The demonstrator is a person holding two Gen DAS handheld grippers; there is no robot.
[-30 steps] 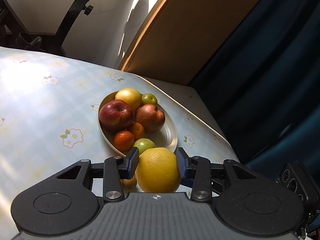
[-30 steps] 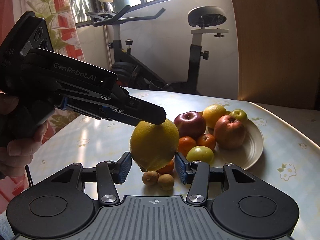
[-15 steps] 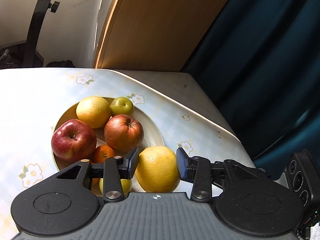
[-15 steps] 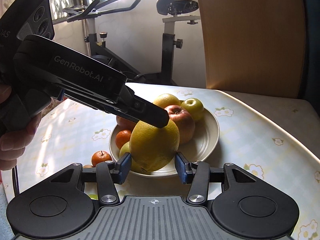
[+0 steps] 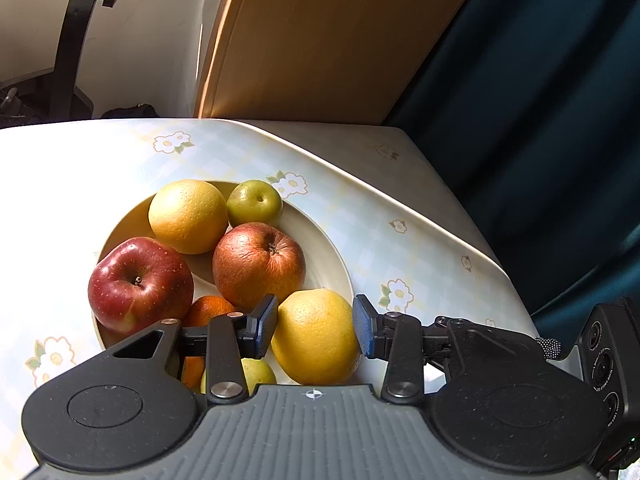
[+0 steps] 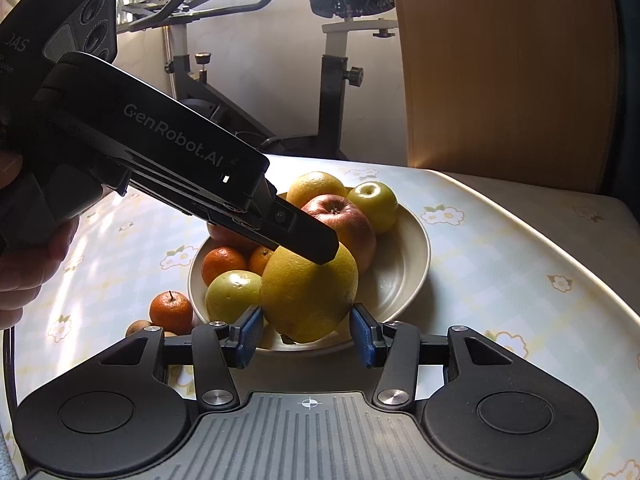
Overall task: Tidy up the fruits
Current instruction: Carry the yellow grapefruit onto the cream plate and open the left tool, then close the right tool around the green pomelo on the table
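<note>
At lower centre of the left wrist view, pinching a large yellow citrus (image 5: 316, 344) with the left gripper (image 5: 316, 330), pads pressed on both its sides. Held over the near rim of the cream bowl (image 5: 320, 248), just beside a brown-red apple (image 5: 258, 266); resting on the bowl or not, cannot tell. Lower middle of the right wrist view: right gripper (image 6: 308, 338) spread, gripping nothing, citrus seen beyond its gap. Left of the bowl, a tangerine (image 6: 171, 312) alone on the flowered tablecloth (image 6: 500, 280).
</note>
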